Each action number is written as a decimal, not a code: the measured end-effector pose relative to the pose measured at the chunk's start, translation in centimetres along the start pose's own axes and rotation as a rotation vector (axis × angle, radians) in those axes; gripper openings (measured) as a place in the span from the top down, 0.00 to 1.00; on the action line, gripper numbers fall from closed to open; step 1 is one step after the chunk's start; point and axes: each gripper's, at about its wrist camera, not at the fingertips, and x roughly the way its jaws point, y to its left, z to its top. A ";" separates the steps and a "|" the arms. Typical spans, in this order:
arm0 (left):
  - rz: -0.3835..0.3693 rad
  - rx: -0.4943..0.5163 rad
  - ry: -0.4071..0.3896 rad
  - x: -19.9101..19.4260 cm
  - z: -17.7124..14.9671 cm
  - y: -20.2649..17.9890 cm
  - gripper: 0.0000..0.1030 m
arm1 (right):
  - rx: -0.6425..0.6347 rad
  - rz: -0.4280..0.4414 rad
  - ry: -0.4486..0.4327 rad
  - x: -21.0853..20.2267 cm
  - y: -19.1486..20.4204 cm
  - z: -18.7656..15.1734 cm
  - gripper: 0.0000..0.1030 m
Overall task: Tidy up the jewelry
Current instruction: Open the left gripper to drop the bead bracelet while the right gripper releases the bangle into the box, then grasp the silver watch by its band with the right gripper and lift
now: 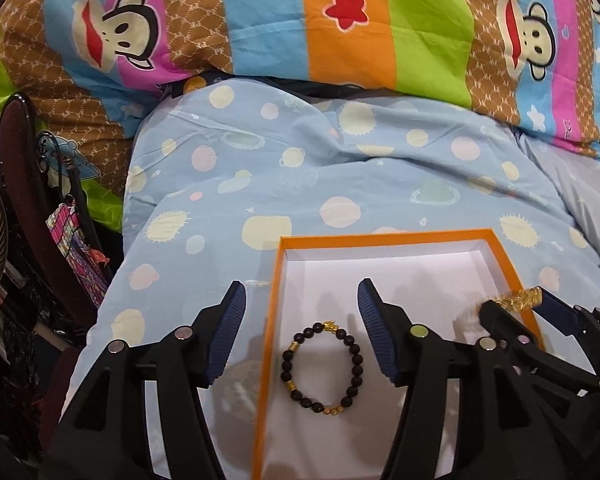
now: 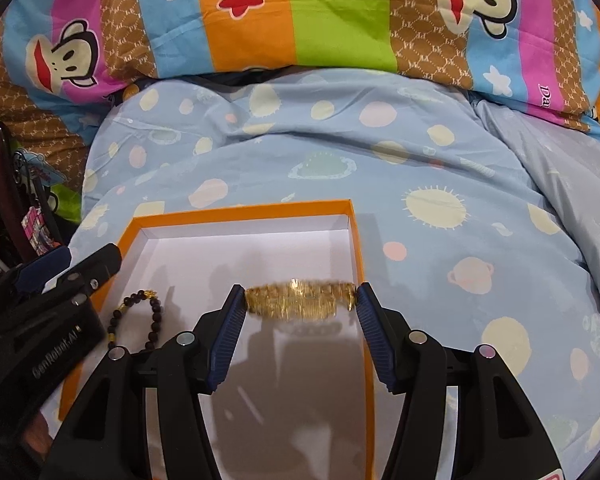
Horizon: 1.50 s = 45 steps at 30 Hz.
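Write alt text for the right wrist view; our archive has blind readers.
The right gripper holds a gold bracelet between its pads above an open orange box with a white inside. A dark bead bracelet lies in the box at left, beside the left gripper, all on a blue planet-print blanket.

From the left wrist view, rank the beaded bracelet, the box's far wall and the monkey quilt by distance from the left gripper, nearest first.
1. Beaded bracelet: lying in the box, between the open fingers of the left gripper.
2. Far wall of the orange box: ahead, past the fingertips.
3. Monkey quilt: farthest, beyond the blue spotted sheet.
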 end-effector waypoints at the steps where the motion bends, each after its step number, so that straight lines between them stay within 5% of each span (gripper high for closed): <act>1: -0.009 -0.013 -0.010 -0.9 0.1 0.8 0.45 | -0.001 -0.001 -0.014 -0.8 -0.1 -0.1 0.45; 10: -0.006 -0.109 -0.041 -8.2 -2.8 7.4 0.42 | 0.039 0.013 -0.154 -12.0 -2.7 -3.8 0.43; 19: -0.041 -0.119 0.001 -14.7 -10.7 8.0 0.42 | 0.012 0.019 -0.122 -18.1 -2.6 -12.5 0.42; 30: -0.093 -0.096 0.077 -17.0 -16.9 4.8 0.42 | 0.027 0.017 -0.035 -19.2 -3.2 -20.0 0.42; 45: -0.087 -0.090 0.133 -15.9 -20.7 3.3 0.42 | 0.080 0.082 0.039 -16.9 -2.7 -20.7 0.45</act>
